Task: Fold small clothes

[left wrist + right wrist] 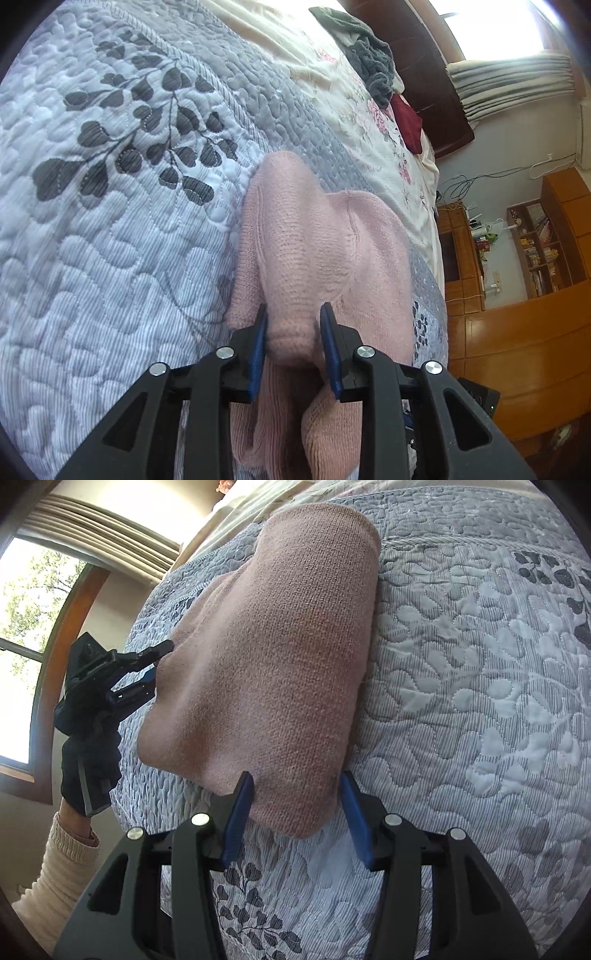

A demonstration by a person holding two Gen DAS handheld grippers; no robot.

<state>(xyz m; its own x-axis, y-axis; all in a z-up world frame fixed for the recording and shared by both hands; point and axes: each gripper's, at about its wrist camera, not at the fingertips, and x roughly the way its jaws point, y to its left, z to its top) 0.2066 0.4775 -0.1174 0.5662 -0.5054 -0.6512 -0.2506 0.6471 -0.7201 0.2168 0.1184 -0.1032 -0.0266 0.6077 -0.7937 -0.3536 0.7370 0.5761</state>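
The knit (273, 672) is a small pink garment of fine, even stitch, soft and slightly fuzzy, lying on a quilt (461, 701). In the right wrist view it reads as a folded, rounded-corner slab, broad near the camera and narrowing toward the far end, with a smooth top face. In the left wrist view the same piece shows humped folds and a tube-like roll running toward the camera.

The quilt is pale blue-grey cotton, finely striped, stitched in raised leaf and pebble outlines, with printed dark grey leaf sprays. Beyond it lies a cream floral sheet (388, 122) carrying a crumpled grey cloth (373, 62) and a dark red cloth (406, 118).

Left gripper (293, 347): black frame, blue pads. Its jaws stand apart with a rounded fold of the knit between them; the pads lie beside the fold, and a firm pinch is not evident. In the right wrist view this tool meets the knit's left edge, held by a gloved hand (88, 771) with a cream ribbed sleeve (55, 871).

Right gripper (297, 816): same build. Its jaws are spread wide, straddling the near corner of the knit; the left pad touches the cloth, the right pad stands just clear.

A wooden shelf unit (546, 251) across the room holds books and small items, too small to identify. Pleated curtains (513, 85) hang by a bright window.
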